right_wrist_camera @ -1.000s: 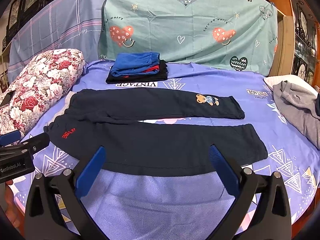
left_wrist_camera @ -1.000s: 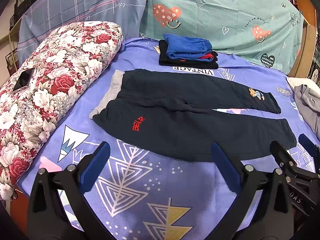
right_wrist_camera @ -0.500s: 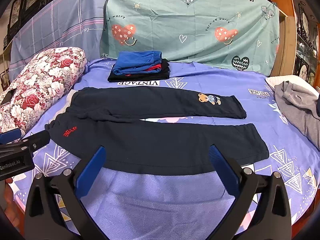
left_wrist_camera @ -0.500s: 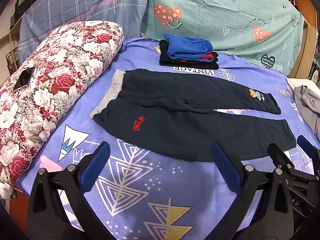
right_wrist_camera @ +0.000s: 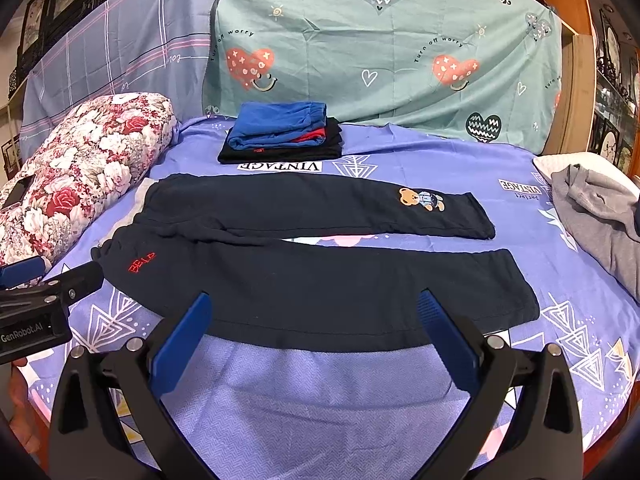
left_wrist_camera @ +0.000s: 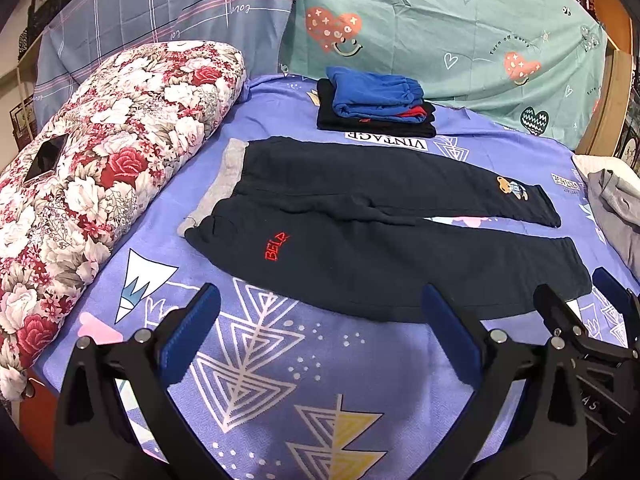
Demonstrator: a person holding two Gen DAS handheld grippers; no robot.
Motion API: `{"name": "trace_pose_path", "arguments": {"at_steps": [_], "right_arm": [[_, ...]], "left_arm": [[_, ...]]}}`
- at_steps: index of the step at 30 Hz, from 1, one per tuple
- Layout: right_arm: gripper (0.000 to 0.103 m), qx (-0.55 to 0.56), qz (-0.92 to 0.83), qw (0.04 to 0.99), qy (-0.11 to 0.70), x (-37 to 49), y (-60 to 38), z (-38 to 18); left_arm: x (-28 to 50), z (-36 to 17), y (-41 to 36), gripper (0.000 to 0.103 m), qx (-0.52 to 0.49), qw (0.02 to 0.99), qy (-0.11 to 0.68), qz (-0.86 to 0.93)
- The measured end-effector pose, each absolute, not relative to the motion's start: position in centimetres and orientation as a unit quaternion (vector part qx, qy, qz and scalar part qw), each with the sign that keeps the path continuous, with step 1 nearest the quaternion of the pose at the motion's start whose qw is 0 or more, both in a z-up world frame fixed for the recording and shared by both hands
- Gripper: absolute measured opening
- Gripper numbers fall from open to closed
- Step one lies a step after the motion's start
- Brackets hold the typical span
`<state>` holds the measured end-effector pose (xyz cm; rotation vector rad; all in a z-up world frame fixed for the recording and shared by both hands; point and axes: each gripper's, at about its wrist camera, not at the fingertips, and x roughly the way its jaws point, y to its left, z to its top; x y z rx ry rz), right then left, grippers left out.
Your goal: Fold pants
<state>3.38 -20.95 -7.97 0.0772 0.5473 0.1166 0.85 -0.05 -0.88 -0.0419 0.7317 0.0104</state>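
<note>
Pants: our navy sweatpants (left_wrist_camera: 360,236) lie flat and unfolded on the purple bedsheet (left_wrist_camera: 280,380), waistband left, legs splayed right, red "BELA" stitching near the hip.
Left gripper (left_wrist_camera: 320,320): jaws wide apart, nothing in them, hovering just short of the near leg.
Right gripper (right_wrist_camera: 316,324): also spread, empty, over the near leg's edge.
Behind: folded clothes stack (right_wrist_camera: 282,136), floral quilt (left_wrist_camera: 100,152).

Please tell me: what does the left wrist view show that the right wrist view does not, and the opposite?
Only the left wrist view shows the grey waistband clearly, and the right gripper at its right edge. Only the right wrist view shows the left gripper at its left edge. Both show the dark pants spread flat, the folded stack, the floral quilt and the grey garment.
</note>
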Motion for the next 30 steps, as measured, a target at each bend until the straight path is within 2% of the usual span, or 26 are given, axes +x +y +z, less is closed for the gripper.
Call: {"name": "trace_pose_path", "arguments": {"at_steps": [5, 10, 14, 17, 23, 30], "right_arm": [[0.102, 0.046, 0.053, 0.956, 0.286, 4.4, -22.1, -8.4], [0.102, 0.089, 0.059, 0.934, 0.341, 6.4, -24.4, -10.6], [0.102, 0.055, 0.046, 0.932, 0.354, 7.3, -25.2, -11.7], [0.102, 0.059, 0.030, 0.927, 0.370, 8.1, -26.7, -12.4], [0.102, 0.170, 0.002, 0.897, 0.408, 10.1, -31.9, -14.0], [0.102, 0.194, -0.044, 0.889, 0.412, 11.3, -34.9, -14.2]], "left_arm": [[2.2, -2.0, 1.4, 0.101, -0.043, 0.922, 0.386, -0.006], [5.7, -6.6, 5.4, 0.101, -0.119, 0.862, 0.492, -0.023], [7.7, -9.7, 9.1, 0.101, -0.193, 0.822, 0.536, -0.016], [8.8, -10.3, 11.8, 0.101, -0.255, 0.803, 0.538, -0.027], [11.4, -10.6, 15.0, 0.101, -0.299, 0.795, 0.527, 0.005], [16.0, -11.1, 14.5, 0.101, -0.277, 0.792, 0.543, 0.035]]}}
